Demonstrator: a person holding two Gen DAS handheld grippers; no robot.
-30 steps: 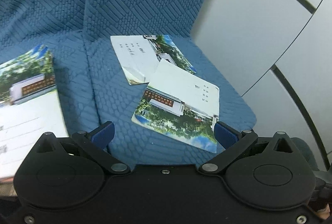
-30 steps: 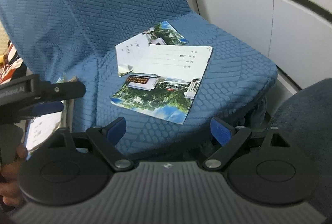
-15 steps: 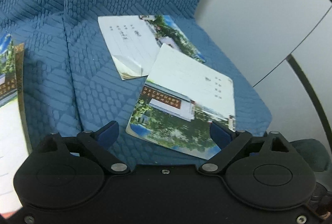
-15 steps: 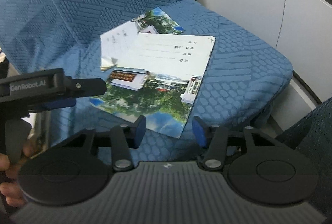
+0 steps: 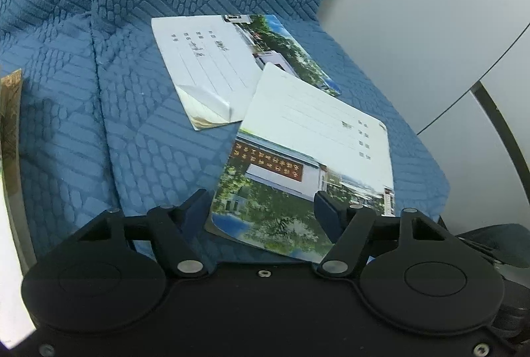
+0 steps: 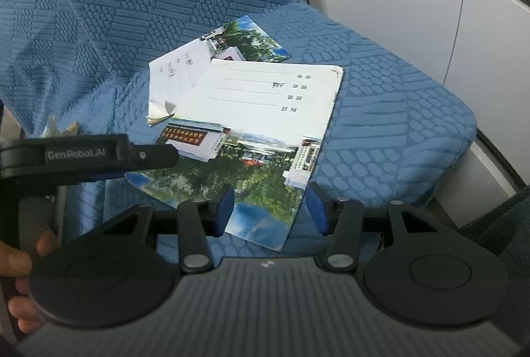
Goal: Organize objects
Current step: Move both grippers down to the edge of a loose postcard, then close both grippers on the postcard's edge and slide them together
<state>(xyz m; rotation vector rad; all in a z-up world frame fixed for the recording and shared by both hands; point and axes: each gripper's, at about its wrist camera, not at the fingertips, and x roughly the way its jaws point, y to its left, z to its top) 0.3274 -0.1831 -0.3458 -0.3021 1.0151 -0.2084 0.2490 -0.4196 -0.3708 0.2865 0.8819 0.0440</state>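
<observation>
Two exercise books lie on the blue seat cushion (image 5: 139, 131). The nearer exercise book (image 5: 308, 165) sits at the cushion's front edge, overlapping the farther exercise book (image 5: 212, 69), whose near corner curls up. The left gripper (image 5: 261, 208) is closing, pads either side of the nearer book's front edge, apparently not yet pressing. The right gripper (image 6: 270, 211) stands half-open over the same book's front corner, gripping nothing.

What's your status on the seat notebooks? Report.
Left gripper closing, right gripper open, both straddling near edge of top notebook. It overlaps rear notebook with curled corner. Nothing gripped yet.
</observation>
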